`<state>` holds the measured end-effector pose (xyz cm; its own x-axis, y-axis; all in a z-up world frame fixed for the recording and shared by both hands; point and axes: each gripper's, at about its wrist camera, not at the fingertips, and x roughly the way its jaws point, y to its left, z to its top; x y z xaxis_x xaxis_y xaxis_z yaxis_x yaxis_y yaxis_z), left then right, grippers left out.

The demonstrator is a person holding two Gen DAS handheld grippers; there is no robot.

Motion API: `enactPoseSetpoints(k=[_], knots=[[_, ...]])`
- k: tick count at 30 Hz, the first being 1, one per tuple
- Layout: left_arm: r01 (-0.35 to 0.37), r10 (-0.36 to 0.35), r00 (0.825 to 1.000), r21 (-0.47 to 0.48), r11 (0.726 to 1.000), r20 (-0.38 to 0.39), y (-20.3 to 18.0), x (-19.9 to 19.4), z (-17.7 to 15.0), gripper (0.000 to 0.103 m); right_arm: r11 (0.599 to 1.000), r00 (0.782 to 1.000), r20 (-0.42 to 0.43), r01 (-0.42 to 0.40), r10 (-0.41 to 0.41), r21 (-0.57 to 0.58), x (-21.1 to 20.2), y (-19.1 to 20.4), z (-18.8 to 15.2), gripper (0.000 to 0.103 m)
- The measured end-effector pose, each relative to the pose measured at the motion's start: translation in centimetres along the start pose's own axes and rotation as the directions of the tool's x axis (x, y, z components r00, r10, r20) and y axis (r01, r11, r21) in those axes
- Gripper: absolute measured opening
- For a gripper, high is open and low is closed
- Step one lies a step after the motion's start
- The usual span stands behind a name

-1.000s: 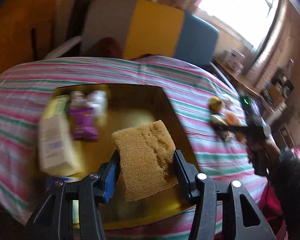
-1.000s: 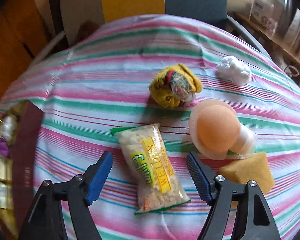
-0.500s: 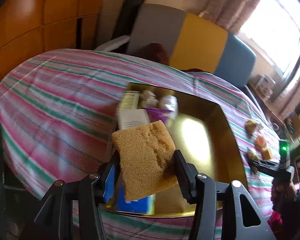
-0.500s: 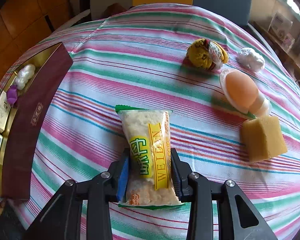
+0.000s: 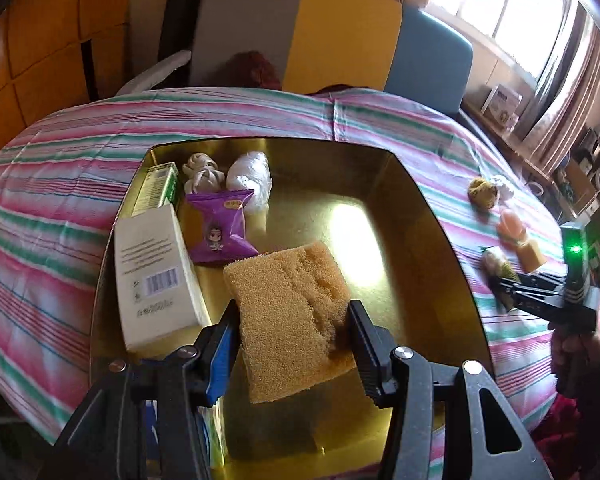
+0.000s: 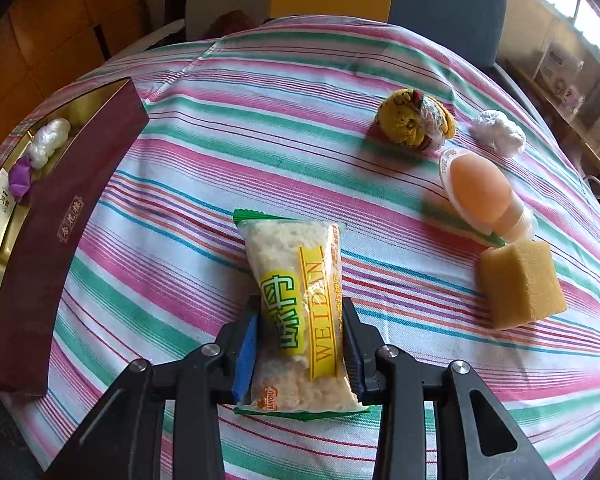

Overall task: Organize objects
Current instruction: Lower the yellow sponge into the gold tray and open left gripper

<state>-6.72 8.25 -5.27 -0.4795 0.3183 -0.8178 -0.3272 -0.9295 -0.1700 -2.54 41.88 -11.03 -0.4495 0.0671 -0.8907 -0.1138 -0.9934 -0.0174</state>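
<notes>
We see a table under a striped cloth (image 6: 300, 80); on it lie a maroon box (image 6: 48, 248), a yellow sock ball (image 6: 414, 120), white wad (image 6: 498, 132), egg-shaped pack (image 6: 480, 192), sponge block (image 6: 520, 284).

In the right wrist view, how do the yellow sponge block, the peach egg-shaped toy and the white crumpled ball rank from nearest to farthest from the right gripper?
1. Yellow sponge block: nearest to the right gripper, on the cloth to its right.
2. Peach egg-shaped toy: farther back, just behind the block.
3. White crumpled ball: farthest, toward the far right edge of the table.
</notes>
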Motion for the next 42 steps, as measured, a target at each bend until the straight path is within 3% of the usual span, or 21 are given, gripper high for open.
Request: enactPoseSetpoints(k=[5, 10, 19, 26, 29, 34, 37, 42], knots=[[-0.048, 0.050, 0.997, 0.051, 0.998, -0.058, 0.1, 3.0, 1.1, 0.054, 1.000, 1.000, -0.001, 0.001, -0.001, 0.000, 0.0, 0.1, 0.1, 0.038], [-0.171, 0.174, 0.983, 0.053, 0.984, -0.064, 1.4, 4.6, 1.3, 0.057, 1.000, 1.000, 0.002, 0.003, -0.003, 0.001, 0.1, 0.2, 0.1, 0.039], [-0.149, 0.149, 0.989, 0.037, 0.988, -0.022, 1.4, 2.4, 0.3, 0.059, 1.000, 1.000, 0.009, -0.004, 0.004, 0.003, 0.3, 0.1, 0.2, 0.039], [-0.181, 0.180, 0.983, 0.035, 0.983, 0.024, 1.8, 0.7, 0.0, 0.061, 1.000, 1.000, 0.016, 0.005, -0.005, 0.000, 0.3, 0.3, 0.2, 0.039], [-0.208, 0.204, 0.975, 0.037, 0.978, 0.083, 1.3, -1.1, -0.3, 0.061, 1.000, 1.000, 0.021, 0.005, -0.005, 0.001, 0.3, 0.3, 0.1, 0.039], [-0.192, 0.188, 0.972, 0.017, 0.981, 0.138, 1.2, -3.4, -0.5, 0.064, 1.000, 1.000, 0.028, 0.011, -0.011, 0.002, 0.3, 0.4, 0.0, 0.039], [-0.205, 0.197, 0.970, 0.040, 0.978, 0.143, 1.2, -3.4, -0.5, 0.066, 1.000, 0.999, 0.030, 0.014, -0.015, 0.007, 0.3, 0.4, -0.1, 0.039], [-0.171, 0.165, 0.980, 0.046, 0.984, 0.106, 1.4, -2.6, -0.6, 0.069, 0.999, 0.999, 0.033, 0.029, -0.030, 0.024, 0.2, 0.7, -0.2, 0.039]])
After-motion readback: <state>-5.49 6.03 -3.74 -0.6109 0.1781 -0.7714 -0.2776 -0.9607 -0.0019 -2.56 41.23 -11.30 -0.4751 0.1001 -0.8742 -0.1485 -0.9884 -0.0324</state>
